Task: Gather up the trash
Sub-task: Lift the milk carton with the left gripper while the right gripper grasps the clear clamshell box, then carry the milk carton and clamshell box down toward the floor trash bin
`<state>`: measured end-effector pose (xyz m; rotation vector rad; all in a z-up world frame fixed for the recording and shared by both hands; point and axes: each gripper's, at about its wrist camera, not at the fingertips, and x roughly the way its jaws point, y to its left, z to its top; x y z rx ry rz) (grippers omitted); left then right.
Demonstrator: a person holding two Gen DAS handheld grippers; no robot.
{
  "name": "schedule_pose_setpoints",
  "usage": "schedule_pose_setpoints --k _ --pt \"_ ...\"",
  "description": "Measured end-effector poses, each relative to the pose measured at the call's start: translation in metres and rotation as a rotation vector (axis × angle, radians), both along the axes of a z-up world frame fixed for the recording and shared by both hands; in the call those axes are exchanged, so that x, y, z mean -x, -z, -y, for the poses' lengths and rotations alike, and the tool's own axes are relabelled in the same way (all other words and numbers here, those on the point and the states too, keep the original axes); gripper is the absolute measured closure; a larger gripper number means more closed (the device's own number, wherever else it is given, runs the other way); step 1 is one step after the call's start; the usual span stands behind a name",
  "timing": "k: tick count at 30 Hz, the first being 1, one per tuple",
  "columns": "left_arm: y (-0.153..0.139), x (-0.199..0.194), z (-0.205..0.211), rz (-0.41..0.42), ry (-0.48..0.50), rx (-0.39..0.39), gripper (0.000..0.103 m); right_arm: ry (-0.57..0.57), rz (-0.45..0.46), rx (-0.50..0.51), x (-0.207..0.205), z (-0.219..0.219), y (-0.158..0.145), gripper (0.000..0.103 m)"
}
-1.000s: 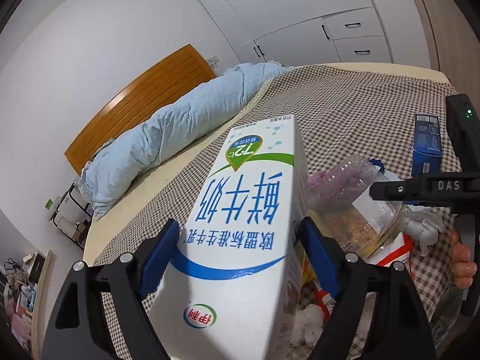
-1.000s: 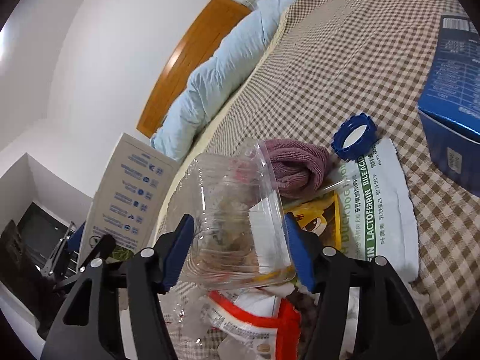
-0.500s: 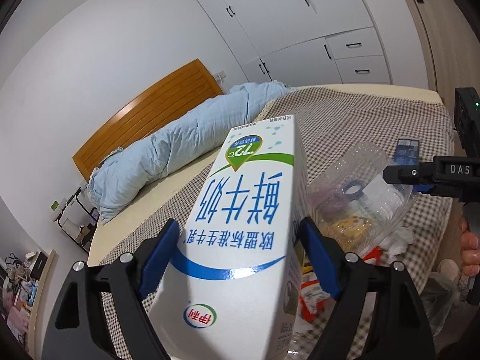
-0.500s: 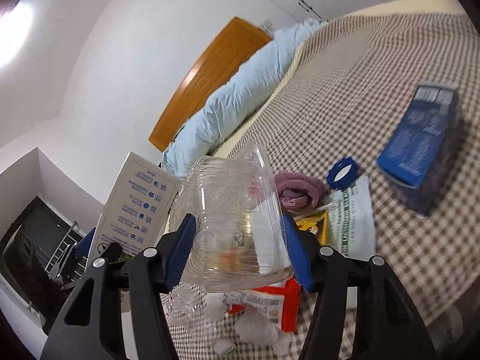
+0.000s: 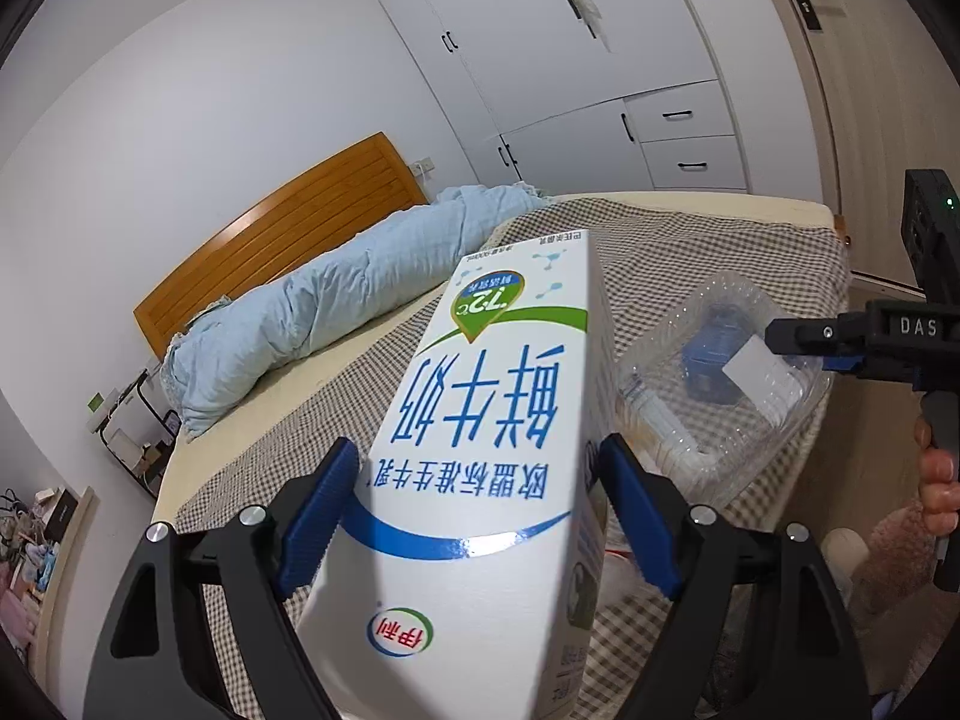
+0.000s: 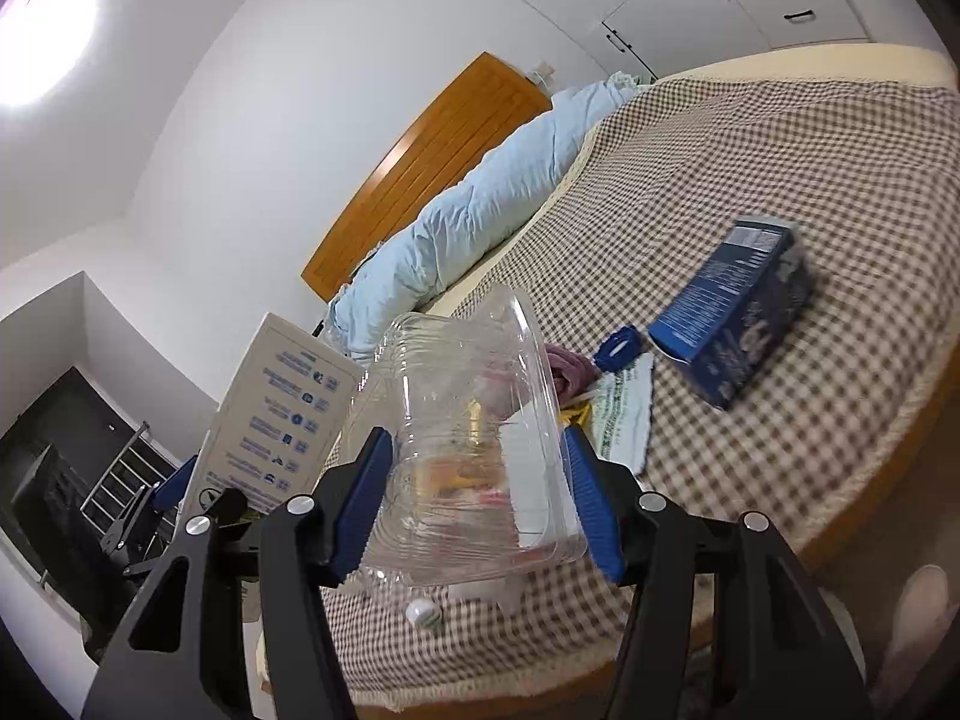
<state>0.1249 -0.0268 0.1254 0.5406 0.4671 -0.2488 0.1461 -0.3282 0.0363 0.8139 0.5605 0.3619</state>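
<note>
Left wrist view: our left gripper (image 5: 480, 516) squeezes the milk carton (image 5: 480, 480); our right gripper (image 6: 477, 501) squeezes the clear box (image 6: 474, 450), which may slip out, we think.

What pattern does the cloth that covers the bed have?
The bed cover has a small brown-and-white check pattern. It shows best in the right wrist view.

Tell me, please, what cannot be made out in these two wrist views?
- Left wrist: the milk carton hides the trash behind it; its base runs off the bottom edge.
- Right wrist: litter seen through the clear plastic container is distorted, unidentifiable.
- Right wrist: print on the blue box is too small.
</note>
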Motion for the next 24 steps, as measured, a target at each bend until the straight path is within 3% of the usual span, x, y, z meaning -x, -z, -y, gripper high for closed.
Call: schedule_pose_setpoints --k 13,24 --pt "0.009 0.057 0.025 -0.01 0.04 0.004 0.024 0.033 -0.013 0.005 0.062 0.049 0.021 0.046" --pt "0.05 0.112 0.059 -0.03 0.133 -0.005 0.024 0.052 -0.025 0.025 0.117 0.098 0.041 0.046"
